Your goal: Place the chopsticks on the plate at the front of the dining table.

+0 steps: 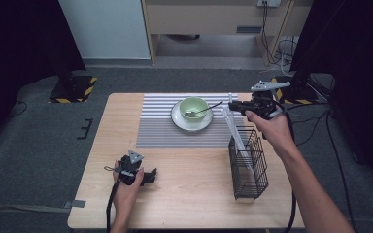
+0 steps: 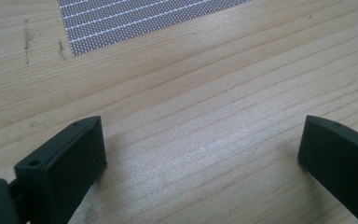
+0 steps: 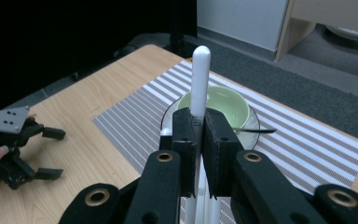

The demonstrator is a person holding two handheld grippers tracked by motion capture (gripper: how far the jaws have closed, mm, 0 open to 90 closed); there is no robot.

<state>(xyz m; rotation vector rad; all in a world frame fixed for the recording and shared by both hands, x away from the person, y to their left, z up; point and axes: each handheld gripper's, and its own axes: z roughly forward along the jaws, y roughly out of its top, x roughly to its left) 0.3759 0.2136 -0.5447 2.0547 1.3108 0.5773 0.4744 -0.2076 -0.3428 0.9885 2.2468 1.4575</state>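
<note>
My right gripper (image 1: 232,105) is at the table's far right, above a black wire basket (image 1: 248,165). It is shut on a long white utensil handle (image 3: 200,70) whose rounded end sticks up past the jaws. In the high view the white utensil (image 1: 237,130) slants down into the basket, with another white stick beside it. My left gripper (image 1: 151,175) rests low on the bare wood at the near left, open with nothing between its jaws (image 2: 200,149). The right gripper view shows the left gripper (image 3: 60,154) farther off, held by a hand.
A pale green bowl (image 1: 193,107) sits on a white plate (image 1: 179,119) on a grey striped placemat (image 1: 160,126), with a dark spoon (image 1: 209,109) leaning in it. Dark stands and cables lie on the floor beyond the table.
</note>
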